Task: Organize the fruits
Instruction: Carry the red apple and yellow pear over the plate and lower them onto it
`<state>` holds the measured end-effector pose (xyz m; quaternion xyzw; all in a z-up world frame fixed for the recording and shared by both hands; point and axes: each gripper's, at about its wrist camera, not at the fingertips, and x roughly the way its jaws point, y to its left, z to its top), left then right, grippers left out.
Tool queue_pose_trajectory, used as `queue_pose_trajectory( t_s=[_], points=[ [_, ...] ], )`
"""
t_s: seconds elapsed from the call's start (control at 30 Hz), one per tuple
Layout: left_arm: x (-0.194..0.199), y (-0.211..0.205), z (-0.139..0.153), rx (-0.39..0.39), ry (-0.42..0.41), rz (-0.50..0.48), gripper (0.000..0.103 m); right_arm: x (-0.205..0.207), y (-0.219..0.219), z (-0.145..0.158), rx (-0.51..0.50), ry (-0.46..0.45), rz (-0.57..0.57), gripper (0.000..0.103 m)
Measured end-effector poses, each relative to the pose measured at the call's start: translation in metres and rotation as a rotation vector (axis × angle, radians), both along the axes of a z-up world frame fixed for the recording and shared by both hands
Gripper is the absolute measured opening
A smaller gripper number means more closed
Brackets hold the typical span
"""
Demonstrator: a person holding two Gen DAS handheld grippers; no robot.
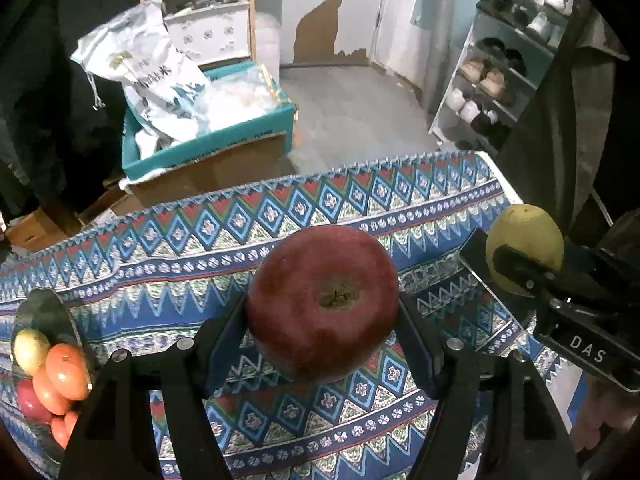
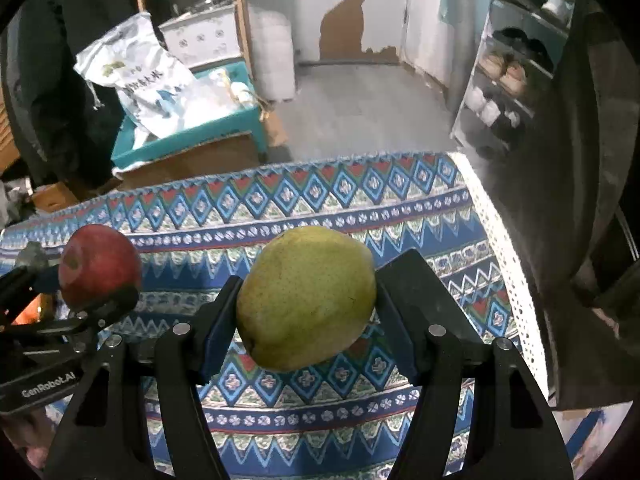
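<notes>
My left gripper [image 1: 322, 312] is shut on a dark red apple [image 1: 320, 300], held above the patterned tablecloth [image 1: 168, 264] with its blossom end facing the camera. My right gripper [image 2: 306, 304] is shut on a yellow-green pear [image 2: 306, 300], also clear of the cloth. Each gripper shows in the other's view: the pear [image 1: 524, 248] at the right of the left wrist view, the apple [image 2: 100, 266] at the left of the right wrist view. A clear glass bowl [image 1: 48, 308] at the lower left holds a pale yellow fruit [image 1: 30, 350], orange fruits [image 1: 66, 372] and a red one.
The table's far edge drops to a grey floor. Beyond stand a teal box [image 1: 208, 140] with white bags on cardboard boxes, a wooden shelf [image 1: 200, 8] and a shoe rack [image 1: 500, 68]. A dark coat [image 2: 580, 160] hangs at the table's right corner.
</notes>
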<state>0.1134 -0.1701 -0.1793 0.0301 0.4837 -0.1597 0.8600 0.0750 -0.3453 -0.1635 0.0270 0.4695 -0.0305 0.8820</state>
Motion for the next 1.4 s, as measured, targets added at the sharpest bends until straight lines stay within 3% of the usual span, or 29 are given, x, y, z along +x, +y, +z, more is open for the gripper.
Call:
queue_pose_trajectory(
  t_s=[0.6, 1.0, 1.4],
  points=[
    [-0.029, 0.058, 0.063, -0.028, -0.103, 0.062, 0.074, -0.018, 0.049, 0.064, -0.007, -0.119, 0.099, 0.067],
    [-0.046, 0.115, 0.079, -0.040, -0.129, 0.152, 0.074, -0.015, 0.097, 0.077, 0.010, -0.145, 0.184, 0.067],
    [-0.055, 0.180, 0.072, -0.043, -0.119, 0.266, 0.074, -0.005, 0.155, 0.082, 0.029, -0.146, 0.283, 0.067]
  ],
)
